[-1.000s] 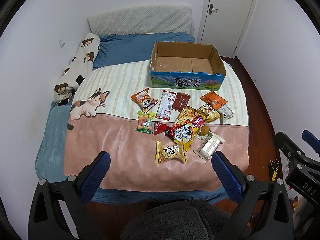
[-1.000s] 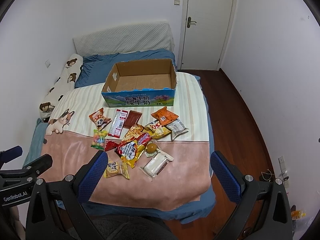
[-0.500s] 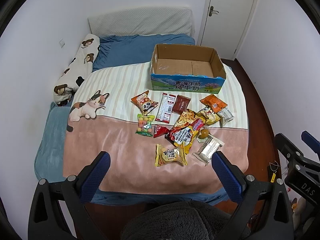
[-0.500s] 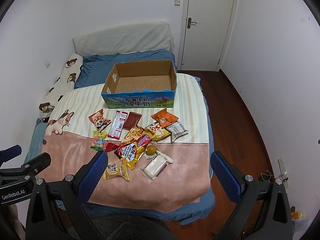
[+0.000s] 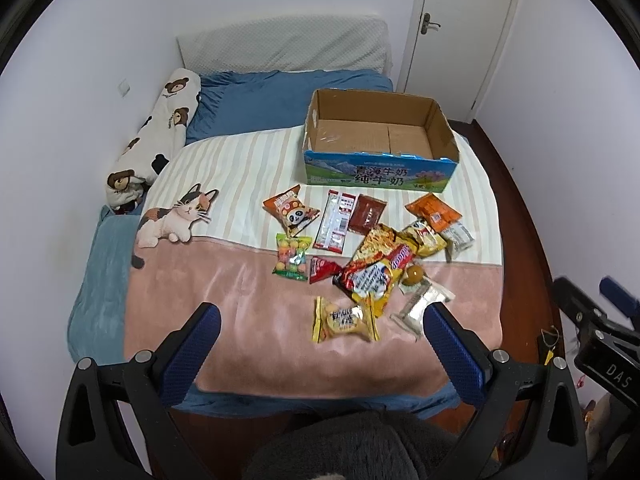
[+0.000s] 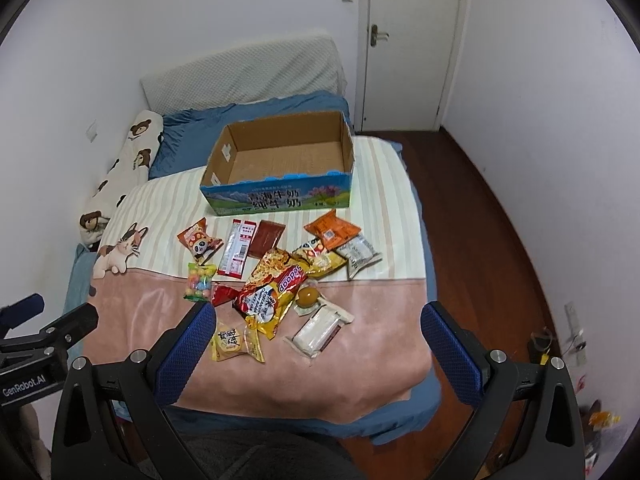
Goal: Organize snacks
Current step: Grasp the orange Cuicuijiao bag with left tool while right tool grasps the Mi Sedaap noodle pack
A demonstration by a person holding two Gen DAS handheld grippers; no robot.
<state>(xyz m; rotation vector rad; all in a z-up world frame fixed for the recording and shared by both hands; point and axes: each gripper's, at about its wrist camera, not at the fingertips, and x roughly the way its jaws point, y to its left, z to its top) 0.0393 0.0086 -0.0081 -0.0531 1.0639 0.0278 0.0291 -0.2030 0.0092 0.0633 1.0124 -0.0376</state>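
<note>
Yellow packet (image 6: 236, 340) corner hidden behind right tongs (image 6: 316, 344) finger; tongs spread.

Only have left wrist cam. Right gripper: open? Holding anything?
Observer: The right gripper is open, with nothing between its fingers.
Operator: What does its camera frame?
Observer: The white pack shows in the gap between the fingers. The yellow pack is partly hidden behind one finger.
Operator: Anything right of the bed?
Observer: Wooden floor, bare up to the door, and a wall socket low on the right wall.
</note>
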